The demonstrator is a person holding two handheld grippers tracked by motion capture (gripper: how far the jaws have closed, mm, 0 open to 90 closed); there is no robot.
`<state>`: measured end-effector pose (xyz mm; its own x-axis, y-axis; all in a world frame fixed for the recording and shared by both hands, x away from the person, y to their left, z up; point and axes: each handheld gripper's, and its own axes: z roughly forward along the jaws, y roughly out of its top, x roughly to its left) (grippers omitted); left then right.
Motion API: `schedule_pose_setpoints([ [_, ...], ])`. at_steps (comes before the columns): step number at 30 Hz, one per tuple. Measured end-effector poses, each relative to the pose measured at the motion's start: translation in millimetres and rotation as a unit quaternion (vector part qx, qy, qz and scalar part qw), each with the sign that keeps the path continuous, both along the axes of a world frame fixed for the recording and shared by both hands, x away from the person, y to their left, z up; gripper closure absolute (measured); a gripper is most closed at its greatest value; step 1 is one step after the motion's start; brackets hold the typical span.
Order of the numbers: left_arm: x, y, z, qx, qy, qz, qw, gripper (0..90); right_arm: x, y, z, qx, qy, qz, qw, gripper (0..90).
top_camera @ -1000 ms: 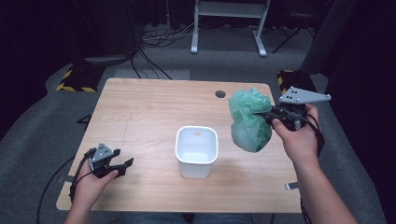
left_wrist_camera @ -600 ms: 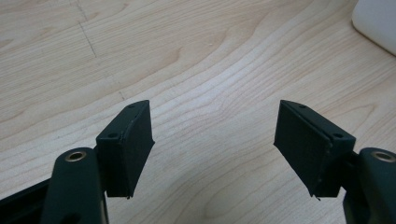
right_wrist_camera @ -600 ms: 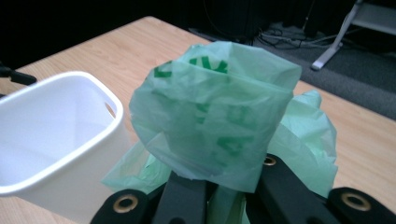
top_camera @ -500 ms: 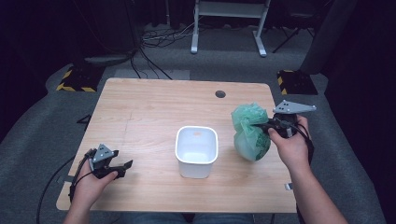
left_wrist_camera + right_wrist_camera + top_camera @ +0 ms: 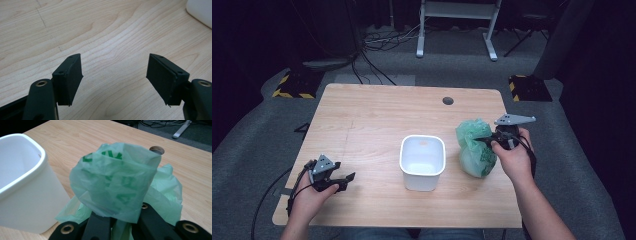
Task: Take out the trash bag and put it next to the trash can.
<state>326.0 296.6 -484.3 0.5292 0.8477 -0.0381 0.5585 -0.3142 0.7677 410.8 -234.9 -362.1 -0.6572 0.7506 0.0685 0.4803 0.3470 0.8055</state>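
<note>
While the right gripper (image 5: 490,139) pinches a crumpled green plastic bag (image 5: 474,147) between closed jaws, the bag's bottom rests on the wooden table (image 5: 377,110), just right of the white tub (image 5: 422,161) at its centre. Near the table's left corner, the left gripper (image 5: 348,178) rests with jaws spread wide, holding nothing.

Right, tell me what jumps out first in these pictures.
The green plastic bag stands out first, pinched by the right gripper at the table's right side. Next comes the white bin at the middle, just left of the bag. The left gripper rests open near the front-left corner.
</note>
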Motion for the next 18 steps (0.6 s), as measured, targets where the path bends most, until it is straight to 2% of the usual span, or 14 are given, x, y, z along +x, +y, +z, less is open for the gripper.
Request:
schedule_pose_setpoints([
  [5, -0.1, 0.8, -0.4, -0.001, 0.001, -0.001, 1.0000, 28.7, 7.8, 5.2, -1.9, -0.002, 0.001, -0.003, 1.0000, 84.8],
  [6, -0.3, 0.9, -0.2, -0.001, 0.001, -0.001, 1.0000, 28.8, 8.7, 6.0, -1.5, 0.001, 0.000, -0.009, 1.0000, 78.5],
  [9, -0.7, 2.1, 1.0, 0.001, -0.002, 0.001, 1.0000, 28.8, 11.2, 6.8, 0.8, 0.009, -0.023, -0.034, 0.9991, 52.4],
  [12, -0.8, 2.5, 0.7, -0.003, -0.002, 0.003, 1.0000, 28.9, 10.9, 4.9, 4.1, 0.012, -0.032, -0.049, 0.9982, 37.5],
  [14, -0.7, 2.5, 0.1, -0.004, -0.001, 0.004, 1.0000, 28.9, 8.4, 2.1, 6.7, 0.013, -0.036, -0.057, 0.9976, 33.8],
  [18, -0.2, 1.7, 0.2, -0.001, 0.000, 0.001, 1.0000, 28.9, 2.4, -3.7, 9.7, 0.015, -0.042, -0.057, 0.9974, 33.7],
])
